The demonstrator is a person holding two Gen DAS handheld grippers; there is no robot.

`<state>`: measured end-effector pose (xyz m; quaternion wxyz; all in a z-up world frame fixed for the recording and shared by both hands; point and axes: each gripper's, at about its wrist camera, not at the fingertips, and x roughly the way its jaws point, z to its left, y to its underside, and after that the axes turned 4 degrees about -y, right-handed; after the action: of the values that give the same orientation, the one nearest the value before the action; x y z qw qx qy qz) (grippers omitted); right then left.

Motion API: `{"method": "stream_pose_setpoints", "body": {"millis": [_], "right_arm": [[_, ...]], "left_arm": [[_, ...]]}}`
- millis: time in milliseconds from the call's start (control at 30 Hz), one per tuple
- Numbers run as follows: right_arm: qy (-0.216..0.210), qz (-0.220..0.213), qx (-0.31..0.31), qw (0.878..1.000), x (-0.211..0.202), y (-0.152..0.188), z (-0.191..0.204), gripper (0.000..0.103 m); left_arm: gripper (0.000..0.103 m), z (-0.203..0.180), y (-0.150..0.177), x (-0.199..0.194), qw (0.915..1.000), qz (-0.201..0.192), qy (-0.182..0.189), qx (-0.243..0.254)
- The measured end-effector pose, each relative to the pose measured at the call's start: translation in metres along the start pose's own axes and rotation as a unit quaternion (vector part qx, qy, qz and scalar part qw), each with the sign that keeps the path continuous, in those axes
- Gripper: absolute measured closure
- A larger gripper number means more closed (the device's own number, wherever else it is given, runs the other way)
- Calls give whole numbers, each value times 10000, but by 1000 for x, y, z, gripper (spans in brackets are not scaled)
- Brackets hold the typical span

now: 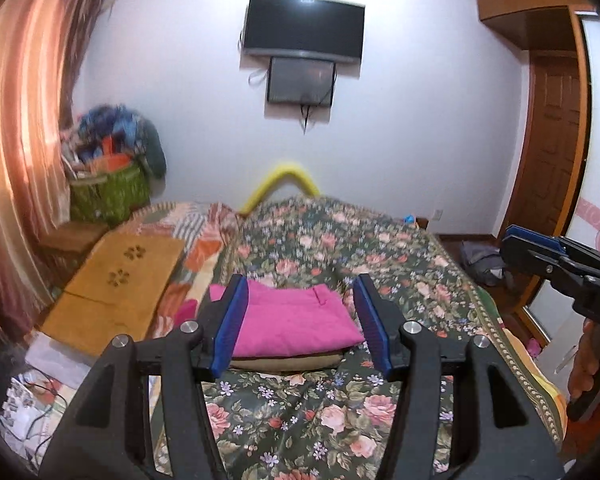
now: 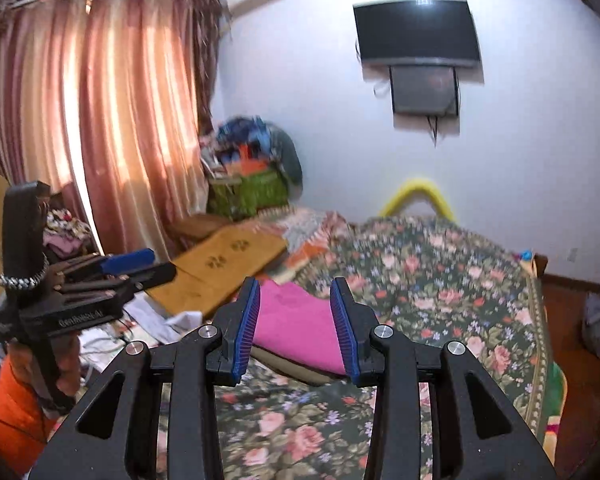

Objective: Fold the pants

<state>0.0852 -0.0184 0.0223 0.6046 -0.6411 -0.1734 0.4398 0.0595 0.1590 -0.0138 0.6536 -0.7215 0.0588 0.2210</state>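
Lying folded on floral bedspread: pink pants.

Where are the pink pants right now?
The pink pants lie folded on the floral bedspread, atop an olive-tan folded item, ahead of both open grippers and right of the yellow paw-print mat.

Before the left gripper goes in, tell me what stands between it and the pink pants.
Nothing visible does. The left gripper is open in the air, and only bare floral bedspread lies before the folded pink pants.
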Motion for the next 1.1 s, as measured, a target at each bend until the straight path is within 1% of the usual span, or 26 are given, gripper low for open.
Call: {"method": "stream_pose_setpoints", "body": {"millis": [33, 67, 200, 267, 333, 400, 467, 533, 600, 667, 700, 933, 1100], "right_arm": [[-9, -102, -21, 9999, -9, 0, 6, 64], [-5, -200, -52, 9998, -18, 1, 12, 61], [13, -473, -143, 9988, -44, 5, 30, 58], [10, -607, -161, 9980, -54, 8, 39, 50], [38, -699, -189, 9974, -61, 10, 45, 43], [99, -787, -218, 9966, -66, 13, 49, 39], [150, -864, -205, 9959, -70, 15, 51, 23], [238, -980, -163, 9948, -72, 17, 52, 16], [315, -1027, -150, 9941, -76, 18, 54, 13], [384, -1048, -103, 9937, -77, 19, 54, 1], [401, -1061, -87, 9935, -78, 20, 54, 0], [463, -1026, 31, 9936, -81, 25, 55, 0], [510, -1020, -13, 9935, -85, 28, 59, 0]], "left_arm": [[42, -3, 0, -11, 9999, -102, -22, 3], [41, -6, 1, -23, 9998, -207, -38, 4], [39, -16, 5, -62, 9986, -524, -45, 42], [34, -21, 8, -79, 9975, -688, -81, 104], [24, -24, 11, -92, 9965, -822, -115, 134], [20, -27, 14, -102, 9956, -915, -114, 140], [14, -28, 17, -110, 9951, -969, -135, 111], [8, -28, 19, -115, 9945, -1037, -155, 74], [4, -27, 22, -120, 9942, -1062, -158, 45], [2, -29, 23, -123, 9939, -1087, -171, 22], [1, -29, 24, -124, 9938, -1096, -179, 17], [1, -27, 29, -125, 9942, -1062, -188, -7], [0, -28, 30, -128, 9939, -1087, -187, -22]]}}
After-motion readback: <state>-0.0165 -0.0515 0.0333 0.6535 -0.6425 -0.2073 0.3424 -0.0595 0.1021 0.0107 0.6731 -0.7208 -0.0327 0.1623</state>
